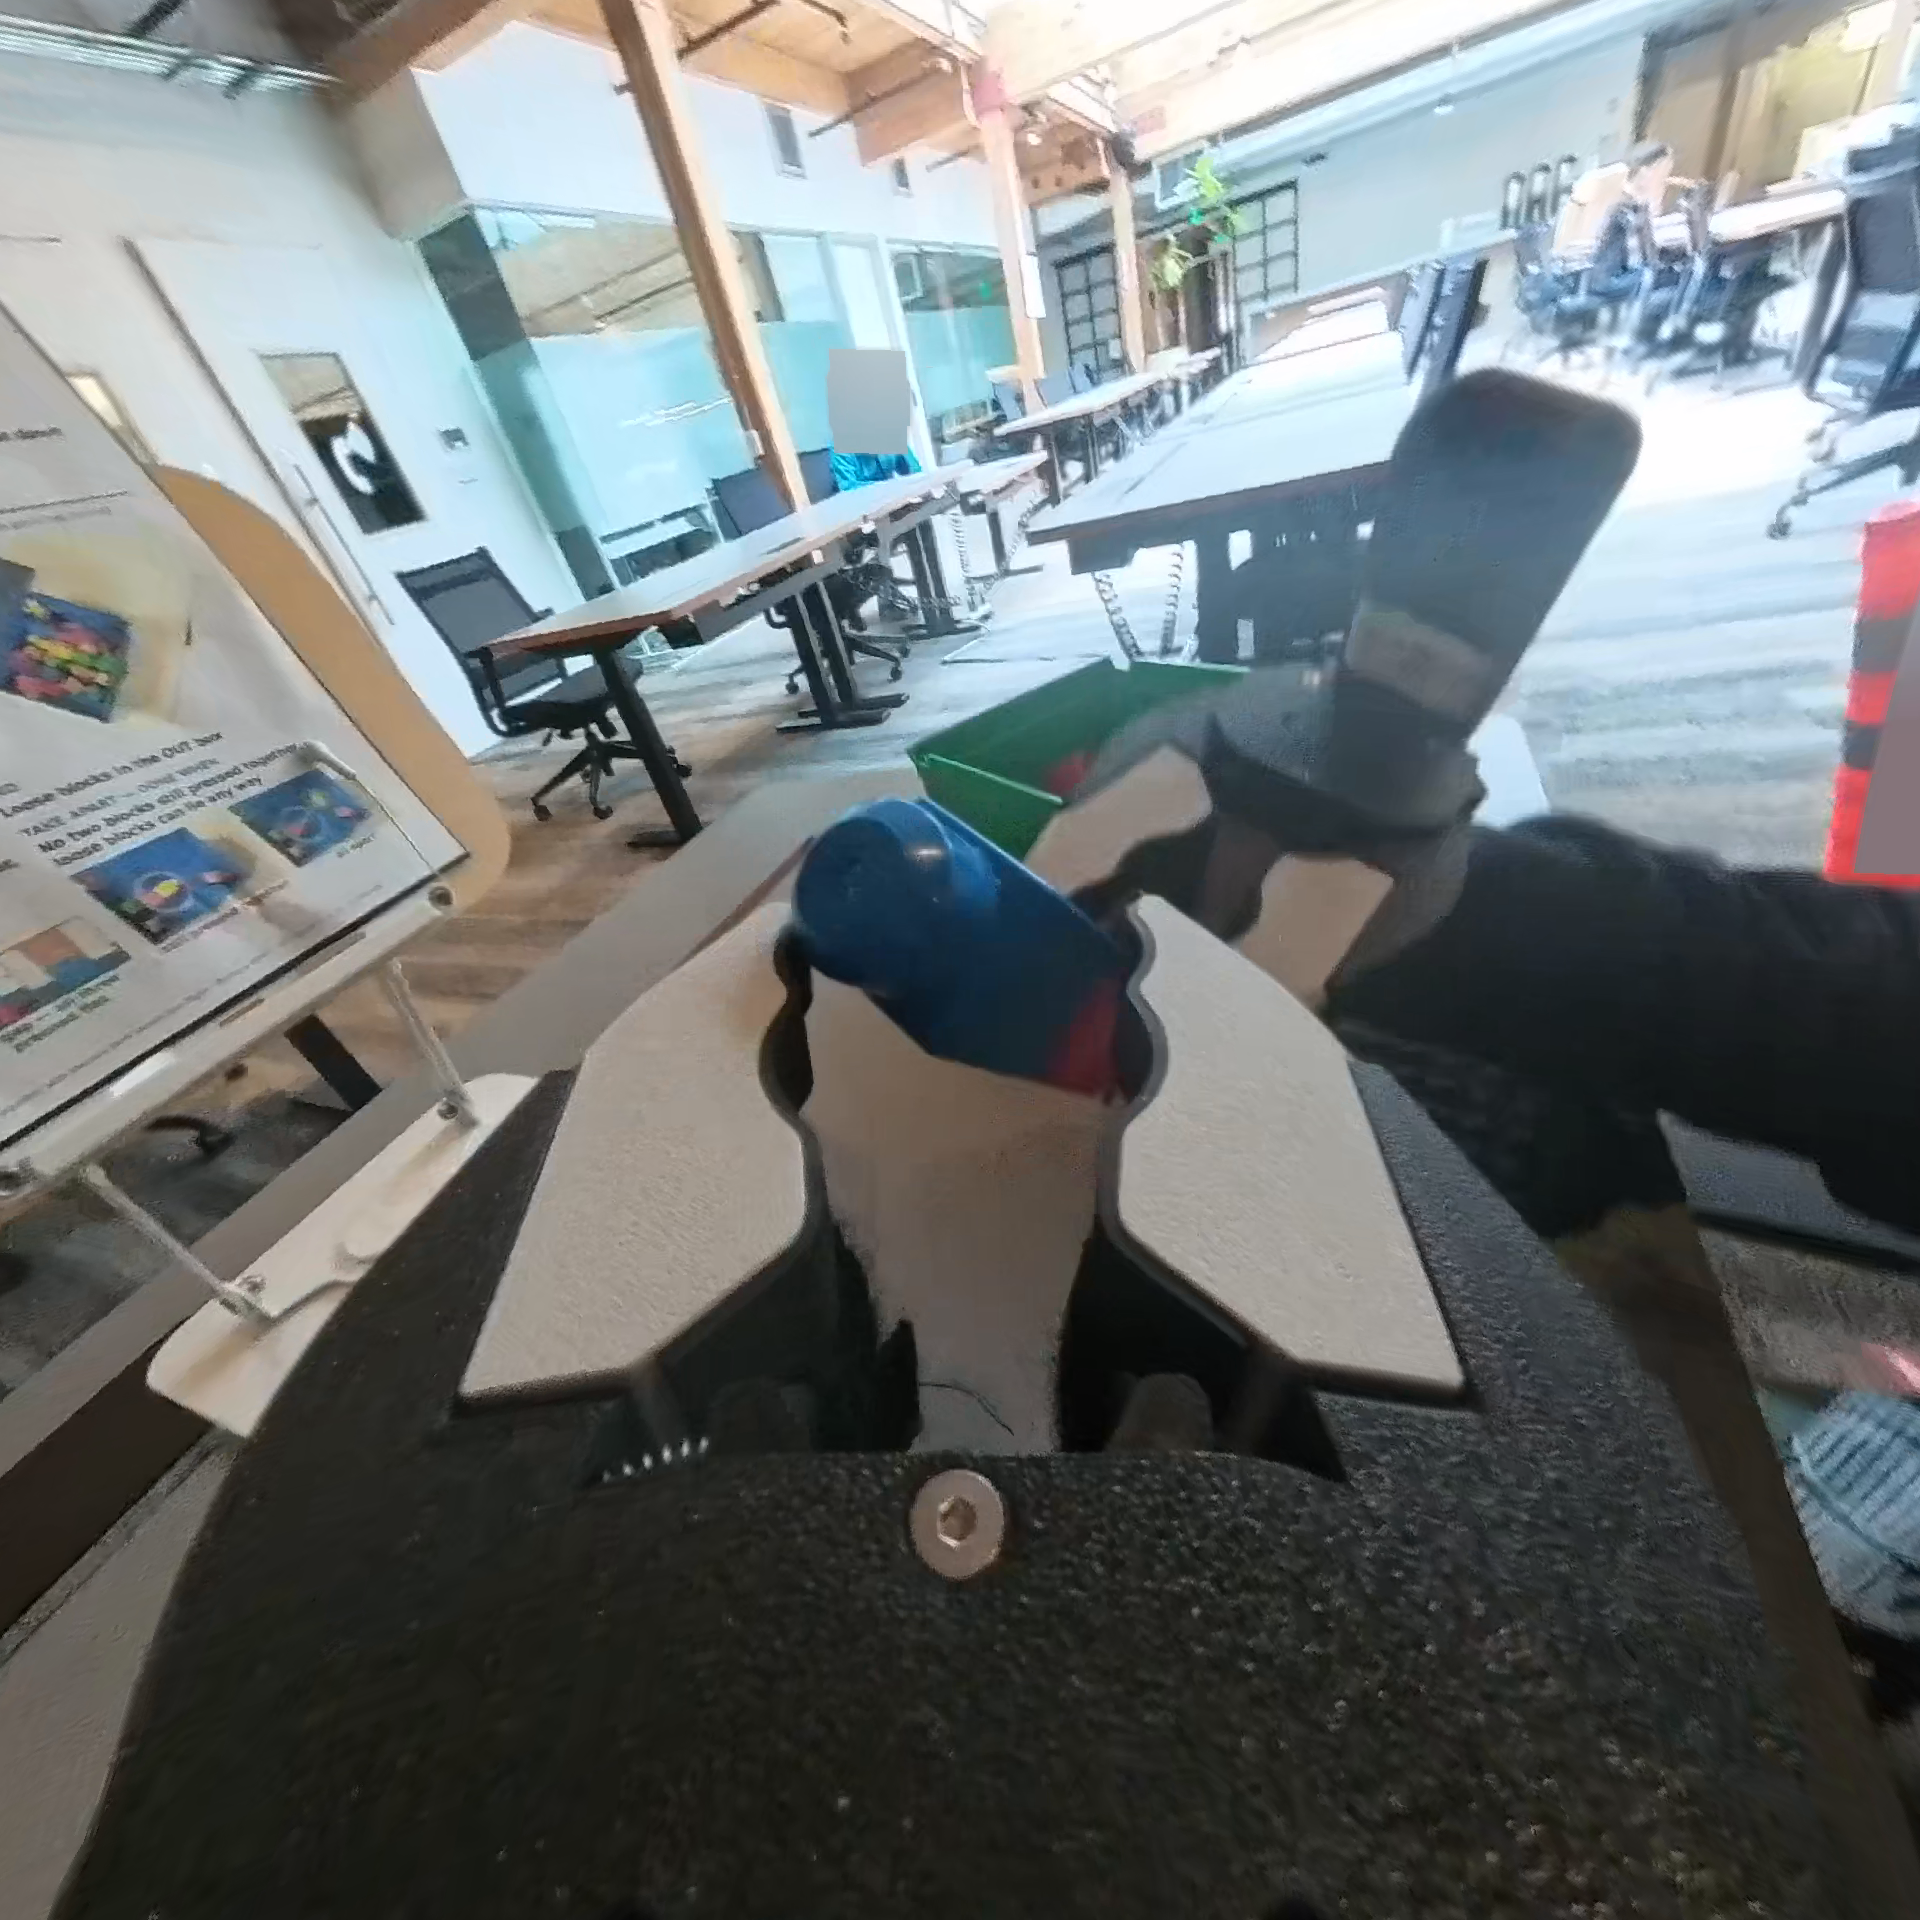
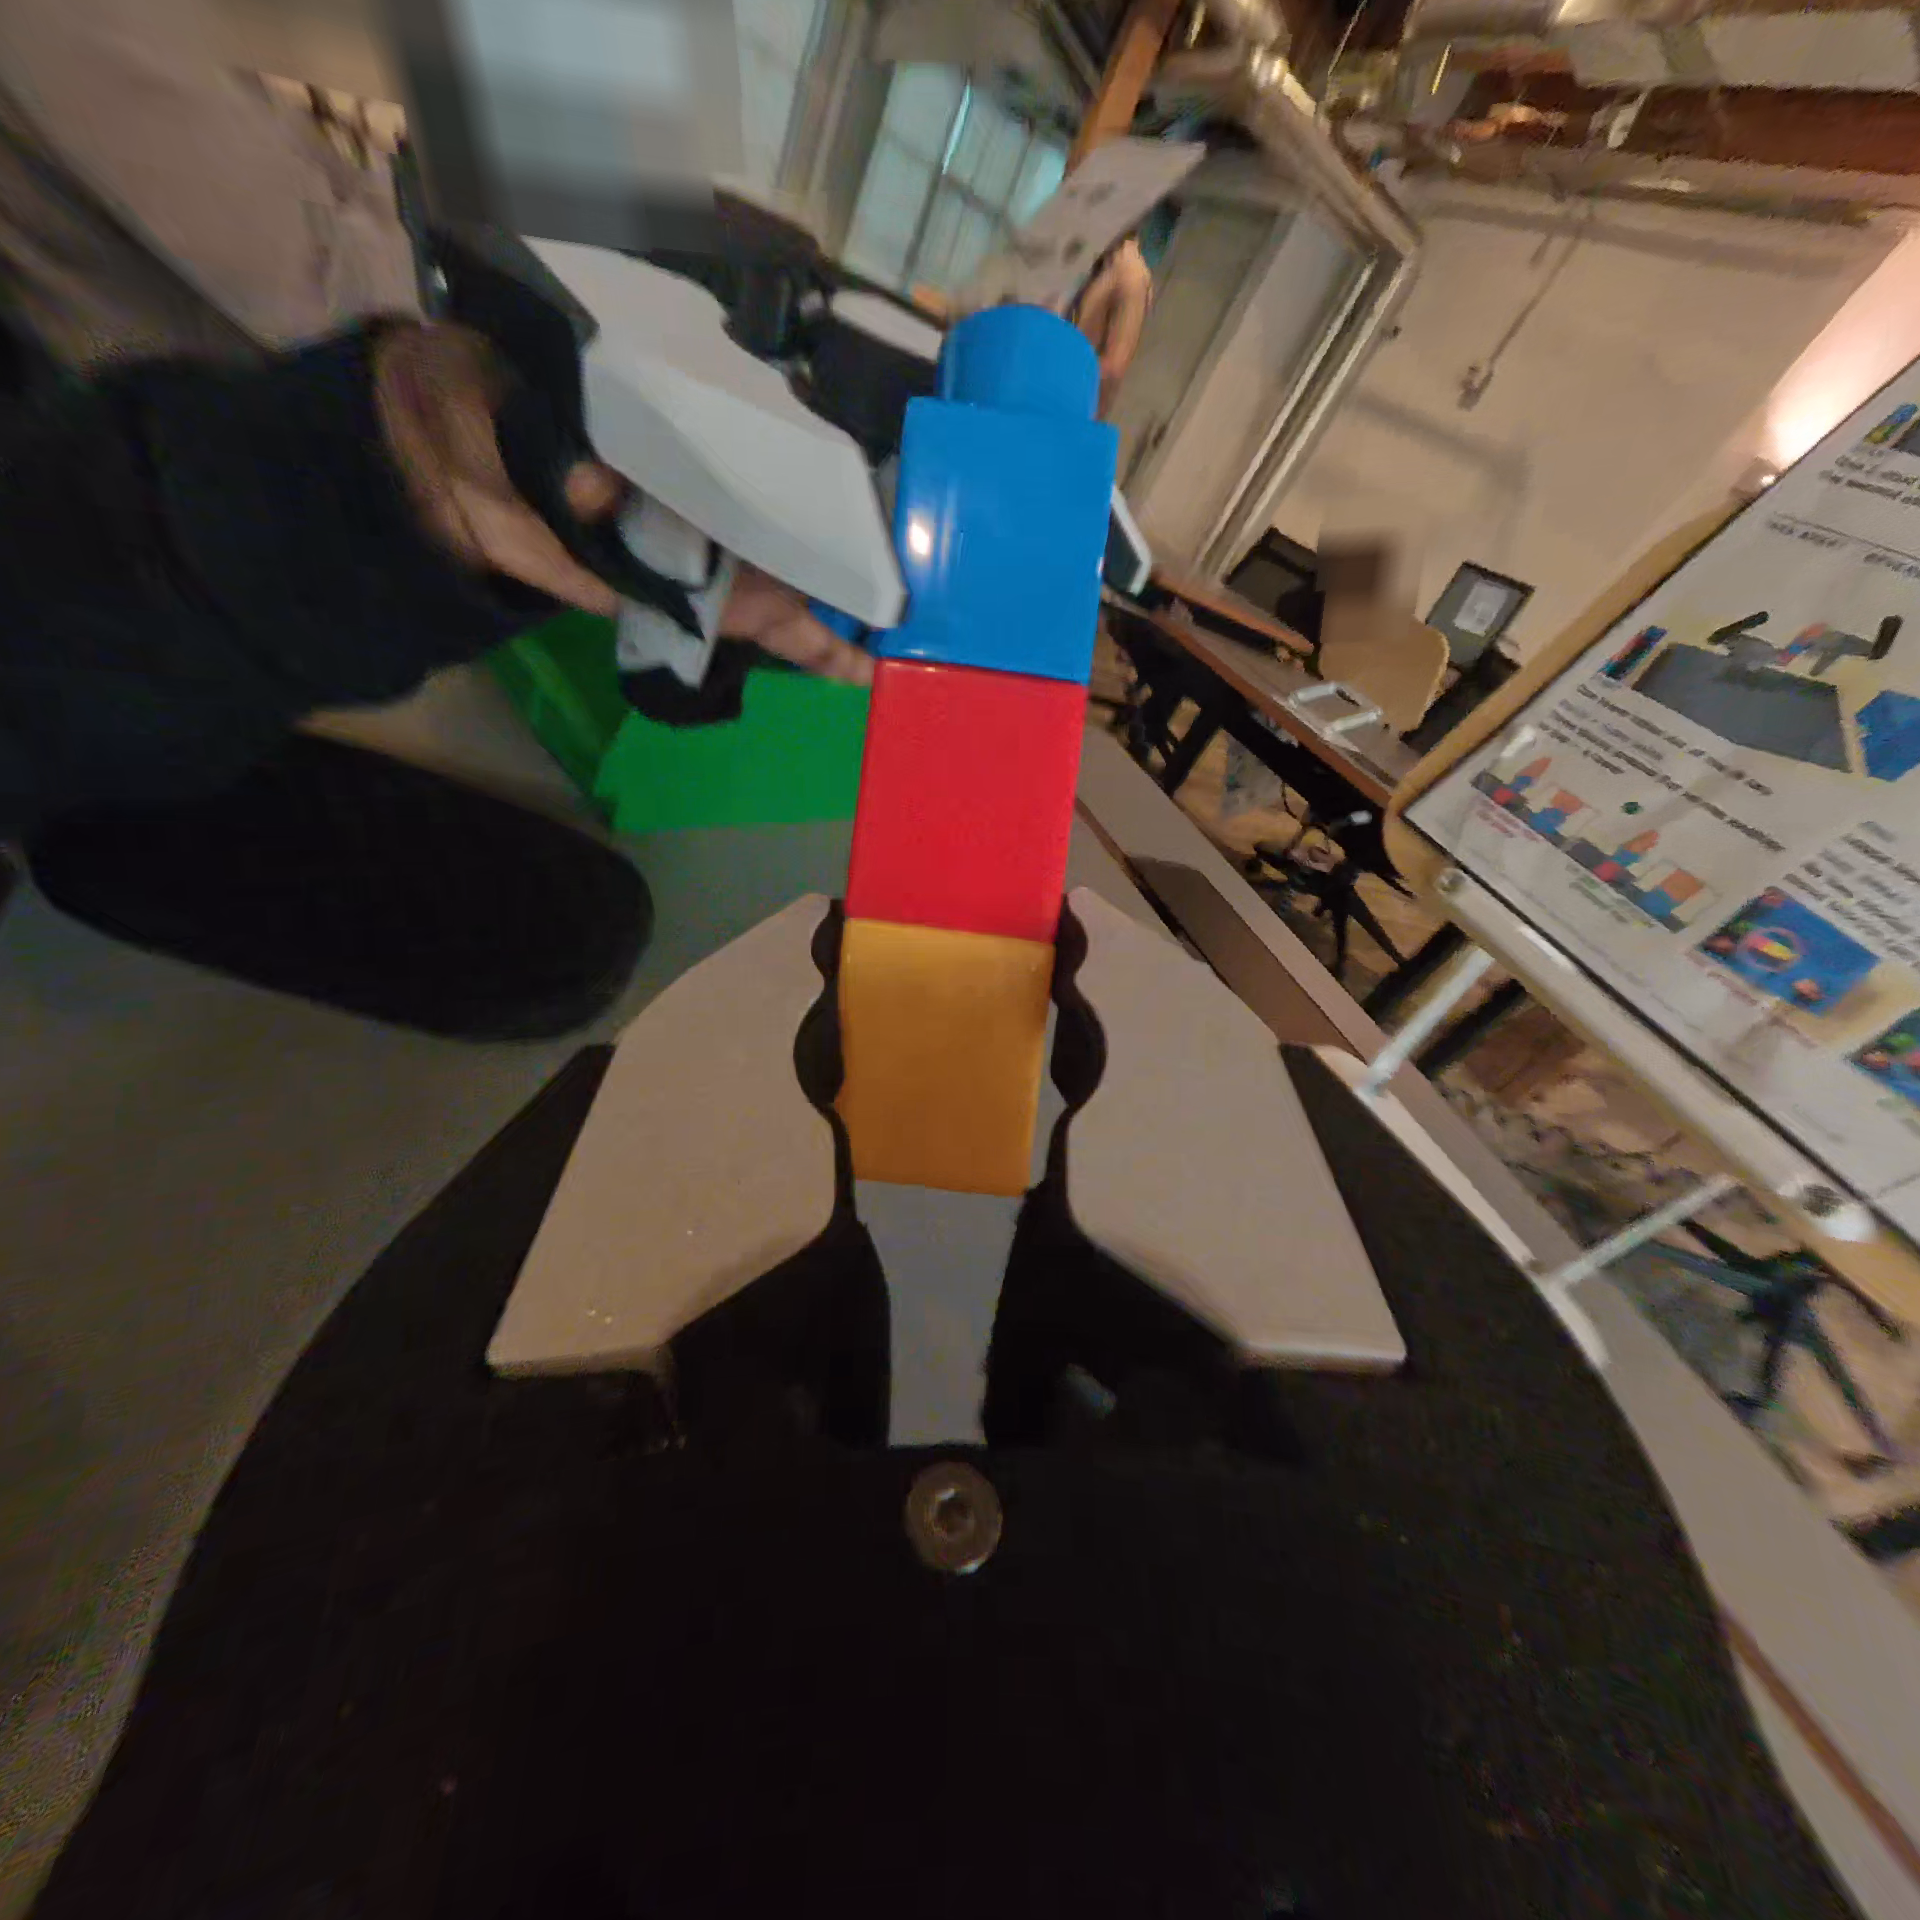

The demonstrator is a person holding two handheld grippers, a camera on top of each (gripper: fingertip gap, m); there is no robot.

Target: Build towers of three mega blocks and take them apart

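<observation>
A tower of three blocks is held in the air between both grippers. In the right wrist view my right gripper (image 2: 948, 935) is shut on the orange block (image 2: 940, 1049) at one end. The red block (image 2: 966, 800) is in the middle and the blue block (image 2: 997, 520) at the far end. My left gripper (image 2: 1003, 571) comes in from the left and clasps the blue block. In the left wrist view my left gripper (image 1: 961, 935) is shut on the blue block (image 1: 935, 935), with a bit of the red block (image 1: 1081, 1039) behind it. The right gripper (image 1: 1226, 883) shows just beyond; the orange block is hidden there.
A green bin (image 1: 997, 748) stands on the grey table behind the grippers and also shows in the right wrist view (image 2: 727, 758). An instruction board on a stand (image 1: 156, 727) is at the table's edge (image 2: 1714, 779). A person's dark sleeve (image 1: 1610, 987) reaches across. Tip to tip, the grippers are about 5 cm apart.
</observation>
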